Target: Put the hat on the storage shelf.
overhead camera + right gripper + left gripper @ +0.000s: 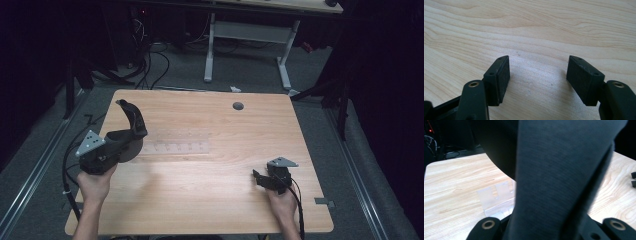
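Your left gripper (pixel 131 131) is clamping a dark, curved piece of grey fabric, most likely a sock (pixel 131 116), which is rising out of the jaws and arching up and over toward the far left corner of the wooden table (pixel 210 200). In the left gripper view the sock (pixel 559 175) is running upward from between the jaws as a broad, finely knit band, and no brand or label is showing on it. You are holding that gripper raised above the left side of the table, with the grey three-cornered plate facing up. Just beside it, toward the middle of the table, a clear plastic tray (pixel 175 145) with a row of small compartments is lying flat; in the left gripper view the tray (pixel 496 200) is showing behind the sock, and no writing can be read on it. Your right gripper (pixel 258 178) is resting low at the near right of the table, well apart from the sock. Its jaws are standing wide apart with nothing between them, and bare wood is showing between the pads (pixel 501 77). A small round hole (pixel 238 106) is sitting near the far edge of the table.
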The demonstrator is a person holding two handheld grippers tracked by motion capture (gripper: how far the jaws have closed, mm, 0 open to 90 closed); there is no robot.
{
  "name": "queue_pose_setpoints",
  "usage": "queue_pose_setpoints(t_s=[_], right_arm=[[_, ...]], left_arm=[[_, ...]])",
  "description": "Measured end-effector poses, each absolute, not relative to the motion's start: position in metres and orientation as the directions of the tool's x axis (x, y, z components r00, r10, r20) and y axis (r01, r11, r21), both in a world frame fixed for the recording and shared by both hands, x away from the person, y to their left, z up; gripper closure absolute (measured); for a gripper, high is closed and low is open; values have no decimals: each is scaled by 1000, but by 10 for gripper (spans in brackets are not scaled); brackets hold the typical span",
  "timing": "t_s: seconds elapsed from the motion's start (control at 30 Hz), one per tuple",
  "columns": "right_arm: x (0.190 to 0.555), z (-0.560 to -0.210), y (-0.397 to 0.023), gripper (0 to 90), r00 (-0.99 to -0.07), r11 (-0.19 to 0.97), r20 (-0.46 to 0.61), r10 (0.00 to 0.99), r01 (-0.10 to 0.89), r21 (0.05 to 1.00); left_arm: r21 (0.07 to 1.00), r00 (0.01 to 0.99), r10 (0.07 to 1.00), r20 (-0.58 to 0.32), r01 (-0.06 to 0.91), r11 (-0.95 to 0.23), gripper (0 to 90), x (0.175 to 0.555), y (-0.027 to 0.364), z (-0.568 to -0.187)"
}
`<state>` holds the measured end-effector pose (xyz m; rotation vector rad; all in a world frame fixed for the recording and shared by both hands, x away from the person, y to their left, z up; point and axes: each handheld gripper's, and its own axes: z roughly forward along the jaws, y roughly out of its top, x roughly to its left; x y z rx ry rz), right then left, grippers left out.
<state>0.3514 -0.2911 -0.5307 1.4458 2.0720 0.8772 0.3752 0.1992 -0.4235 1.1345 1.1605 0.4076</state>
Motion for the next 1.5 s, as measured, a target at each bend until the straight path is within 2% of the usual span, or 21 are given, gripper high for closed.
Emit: queue_pose_setpoints(t_s=[0.37,1.13,1.5], right_arm=[[351,-531,-291,355,-340,244,-14,940,644,725],[351,-531,-291,354,-339,243,-14,941,645,725],[351,-531,-291,354,-339,243,-14,941,644,725]], left_arm=[[880,380,795,-473,257,400,853,388,203,-424],[875,313,821,-478,257,411,853,415,208,-438],[889,298,843,-448,250,384,853,422,206,-445]])
